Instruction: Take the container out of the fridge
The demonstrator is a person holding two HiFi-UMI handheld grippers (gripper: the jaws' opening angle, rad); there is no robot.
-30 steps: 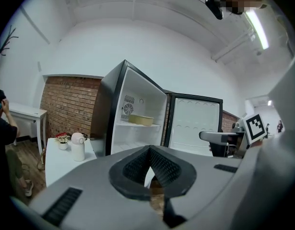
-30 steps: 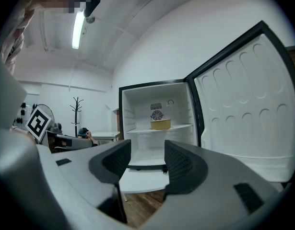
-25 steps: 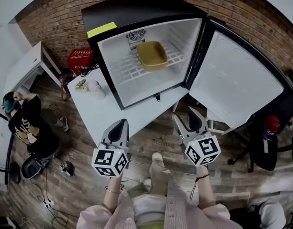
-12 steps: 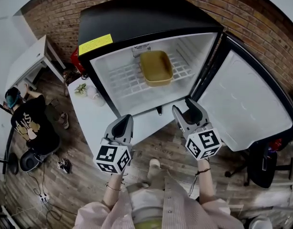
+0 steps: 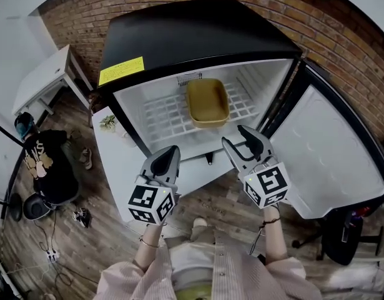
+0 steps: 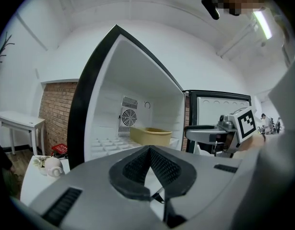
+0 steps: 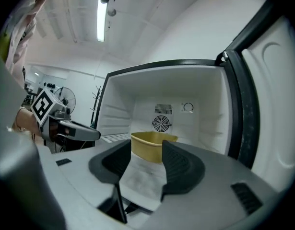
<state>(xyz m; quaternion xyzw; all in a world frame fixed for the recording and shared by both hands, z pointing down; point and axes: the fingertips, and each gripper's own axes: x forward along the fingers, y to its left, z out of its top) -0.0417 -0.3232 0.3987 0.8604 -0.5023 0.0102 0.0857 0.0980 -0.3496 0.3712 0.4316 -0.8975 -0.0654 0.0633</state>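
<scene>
A tan rectangular container (image 5: 207, 102) sits on the white wire shelf (image 5: 162, 116) inside the black mini fridge (image 5: 198, 30), toward the back under the fan. Its door (image 5: 323, 145) stands swung open to the right. My right gripper (image 5: 235, 137) is open at the fridge's front edge, just right of the container's line; in the right gripper view the container (image 7: 153, 145) shows beyond the gap of the right gripper (image 7: 143, 153). My left gripper (image 5: 168, 152) is shut and empty, in front of the opening's left half. In the left gripper view, the container (image 6: 149, 135) lies ahead of the left gripper (image 6: 149, 150).
The fridge stands on a white table (image 5: 113, 161) with small white and green objects (image 5: 108, 121) at its left end. A person (image 5: 45, 167) sits on the wooden floor at left near a white desk (image 5: 45, 80). A dark chair (image 5: 341, 233) stands lower right.
The head view has come closer to the fridge. Both grippers have moved forward and up toward the opening; the right one now reaches the front edge. The container has not moved.
</scene>
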